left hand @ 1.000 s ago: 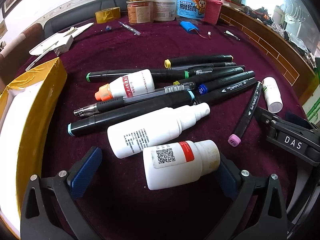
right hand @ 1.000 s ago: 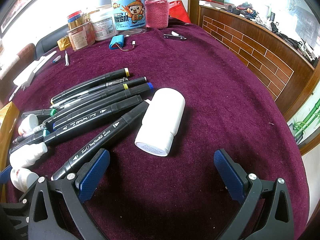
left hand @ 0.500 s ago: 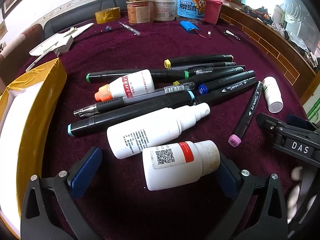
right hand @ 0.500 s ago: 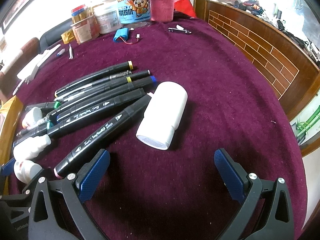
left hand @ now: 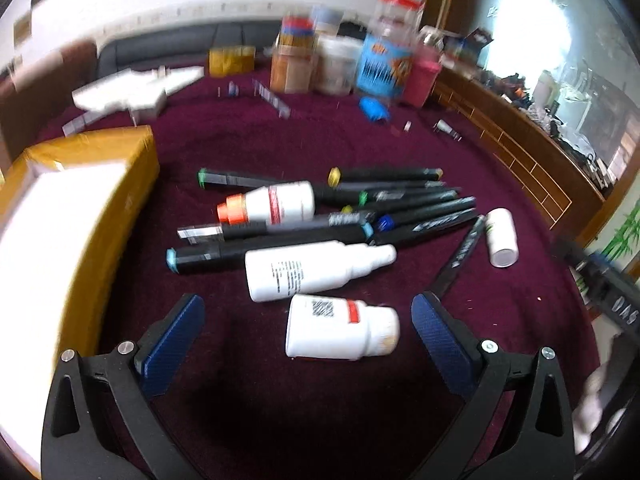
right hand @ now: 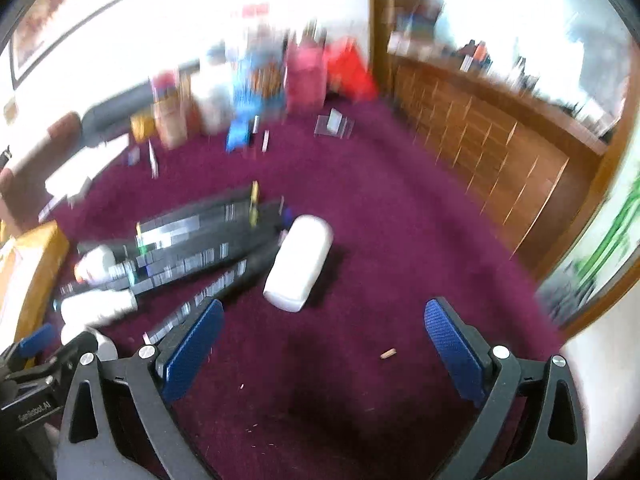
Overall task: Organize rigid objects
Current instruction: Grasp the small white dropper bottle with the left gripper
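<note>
Several black markers [left hand: 400, 204] and white bottles lie in a heap on the purple cloth. Nearest my open left gripper [left hand: 308, 344] lies a white pill bottle with a red label [left hand: 340, 332], between and just ahead of the blue pads. Behind it are a white spray bottle [left hand: 312, 268] and an orange-capped bottle [left hand: 272, 204]. A small white bottle [left hand: 500, 232] lies to the right. In the blurred right wrist view my open right gripper [right hand: 320, 344] hovers short of that small white bottle [right hand: 300, 264], beside the markers [right hand: 200, 240].
A yellow-taped box [left hand: 80, 216] with a white inside stands at the left. Jars and containers [left hand: 352, 60] line the back of the table. A blue battery pack [left hand: 374, 108] lies before them. A wooden ledge [left hand: 520, 148] runs along the right edge.
Both grippers have pulled back and risen, so the objects look smaller and farther off. Both views are now motion-blurred. The objects themselves have not moved.
</note>
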A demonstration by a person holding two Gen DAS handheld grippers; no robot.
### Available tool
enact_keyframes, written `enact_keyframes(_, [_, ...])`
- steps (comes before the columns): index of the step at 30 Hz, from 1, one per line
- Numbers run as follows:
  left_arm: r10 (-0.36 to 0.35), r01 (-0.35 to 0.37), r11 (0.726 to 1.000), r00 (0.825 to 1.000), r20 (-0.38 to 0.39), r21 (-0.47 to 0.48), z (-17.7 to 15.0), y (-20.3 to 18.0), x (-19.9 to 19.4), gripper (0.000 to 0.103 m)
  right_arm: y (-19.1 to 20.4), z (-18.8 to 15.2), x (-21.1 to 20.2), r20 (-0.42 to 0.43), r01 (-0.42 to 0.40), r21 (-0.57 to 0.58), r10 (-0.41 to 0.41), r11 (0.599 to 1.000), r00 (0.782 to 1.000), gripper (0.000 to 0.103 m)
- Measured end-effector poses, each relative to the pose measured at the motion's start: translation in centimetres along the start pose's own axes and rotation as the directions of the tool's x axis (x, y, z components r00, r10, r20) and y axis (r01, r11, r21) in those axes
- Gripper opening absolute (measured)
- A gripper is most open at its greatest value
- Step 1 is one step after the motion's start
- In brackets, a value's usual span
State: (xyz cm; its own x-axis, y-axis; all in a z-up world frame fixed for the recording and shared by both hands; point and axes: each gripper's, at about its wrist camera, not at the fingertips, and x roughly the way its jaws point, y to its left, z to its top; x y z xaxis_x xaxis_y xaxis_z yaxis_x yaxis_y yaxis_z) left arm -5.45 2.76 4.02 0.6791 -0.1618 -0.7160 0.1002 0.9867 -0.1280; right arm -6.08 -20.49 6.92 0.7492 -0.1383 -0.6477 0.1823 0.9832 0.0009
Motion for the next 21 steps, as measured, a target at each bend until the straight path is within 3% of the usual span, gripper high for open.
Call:
enact_keyframes(4, [0.007,-0.02,0.995,0.991,0.131,0.101,0.5,-1.3,-4.2,0.103,-0.7,-1.3,-4.7,0.217,0.085,-0.013,-0.081,0.996,0.973,0.1])
enact_keyframes(7, [0.039,-0.064,0.991,0.977,0.208,0.115,0.8,0.4,-6.5,0.103,-1.1,-1.8,-5.4,0.255,0.156,-0.037,-0.142,0.987,0.956,0.1])
enact_keyframes(10, [0.045,-0.043,0.999,0.991,0.128,-0.013,1.3,4.1,-6.1,0.103,0.1,-0.1,-6.2,0.336,0.212,-0.003,-0.199,0.977,0.921,0.1])
enact_keyframes(12, [0.023,-0.017,0.997,0.996,0.086,-0.073,1.2,5.8,-5.2,0.103,0.5,0.6,-6.6,0.397,0.194,0.032,-0.19,0.981,0.898,0.1])
enact_keyframes(13, [0.01,-0.004,0.996,0.997,0.076,-0.084,1.0,6.1,-4.8,0.103,0.6,0.9,-6.4,0.41,0.157,0.033,-0.157,0.987,0.898,0.102])
enact_keyframes(17, [-0.028,0.037,0.993,0.996,0.079,-0.11,0.7,5.9,-3.6,0.103,1.1,3.2,-1.5,0.28,0.07,0.033,-0.077,0.997,0.957,0.101])
enact_keyframes(19, [-0.045,0.05,0.996,0.997,0.063,-0.077,0.8,4.8,-3.2,0.103,1.2,3.3,0.8,0.241,0.045,0.058,-0.058,0.997,0.969,0.101])
enact_keyframes(21, [-0.017,0.017,1.0,0.998,0.057,-0.013,1.2,3.0,-2.6,0.103,0.9,3.0,2.9,0.21,0.027,0.083,-0.044,0.996,0.977,0.1])
